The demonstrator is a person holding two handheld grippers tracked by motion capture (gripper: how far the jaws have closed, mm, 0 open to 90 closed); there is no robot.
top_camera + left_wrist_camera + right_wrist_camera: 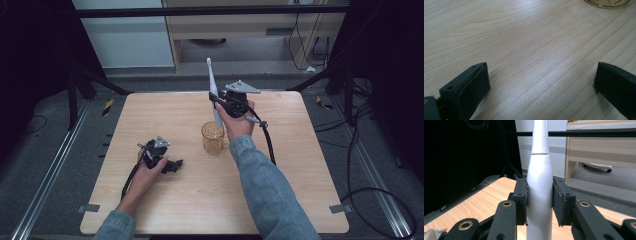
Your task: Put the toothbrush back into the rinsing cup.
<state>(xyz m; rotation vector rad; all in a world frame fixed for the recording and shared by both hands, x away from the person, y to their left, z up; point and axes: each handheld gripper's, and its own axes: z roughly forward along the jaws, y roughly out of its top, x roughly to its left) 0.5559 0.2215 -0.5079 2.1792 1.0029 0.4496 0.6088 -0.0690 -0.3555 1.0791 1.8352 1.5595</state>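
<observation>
Right gripper (539, 202): padded black jaws pinch a smooth, white, tapering electric toothbrush (539, 195), held upright above a faceted amber glass cup (213, 137). Left gripper (541, 87): jaws spread wide, low over the pale wood-grain table (524, 45).

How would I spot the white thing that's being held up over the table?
Start at the wooden table and find the amber cup near its middle. Just above it the right gripper clamps an electric toothbrush, upright, slim and white, the tallest thing there.
</observation>
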